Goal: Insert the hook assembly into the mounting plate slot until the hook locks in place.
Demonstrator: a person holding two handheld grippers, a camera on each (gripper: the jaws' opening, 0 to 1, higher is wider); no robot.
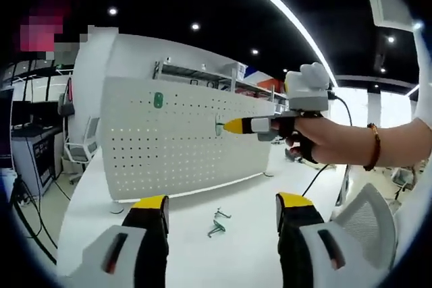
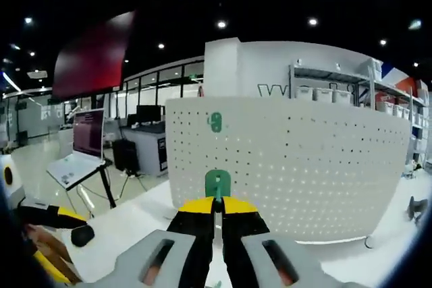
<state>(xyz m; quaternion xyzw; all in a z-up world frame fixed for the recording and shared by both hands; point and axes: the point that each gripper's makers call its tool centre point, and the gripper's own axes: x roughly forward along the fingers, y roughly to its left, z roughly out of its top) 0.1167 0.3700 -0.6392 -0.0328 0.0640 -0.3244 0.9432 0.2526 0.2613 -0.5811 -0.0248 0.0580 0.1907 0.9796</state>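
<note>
A white pegboard (image 1: pixel 175 136) stands upright on the white table; it is the mounting plate. One green hook (image 1: pixel 158 100) hangs on it at the upper left, also seen as the green hook (image 2: pixel 215 122). My right gripper (image 1: pixel 229 126) is held by a hand against the board's middle, shut on a second green hook (image 2: pixel 217 183) whose plate shows above its yellow tips (image 2: pixel 217 205). My left gripper (image 1: pixel 223 208) is open, low over the table in front of the board. Two loose green hooks (image 1: pixel 217 223) lie on the table between its jaws.
The white table (image 1: pixel 202 254) stretches in front of the pegboard. A person's hand with a bracelet (image 1: pixel 373 146) reaches in from the right. Office chairs (image 1: pixel 364 224), desks with monitors (image 2: pixel 88 133) and shelving (image 1: pixel 216 75) stand around.
</note>
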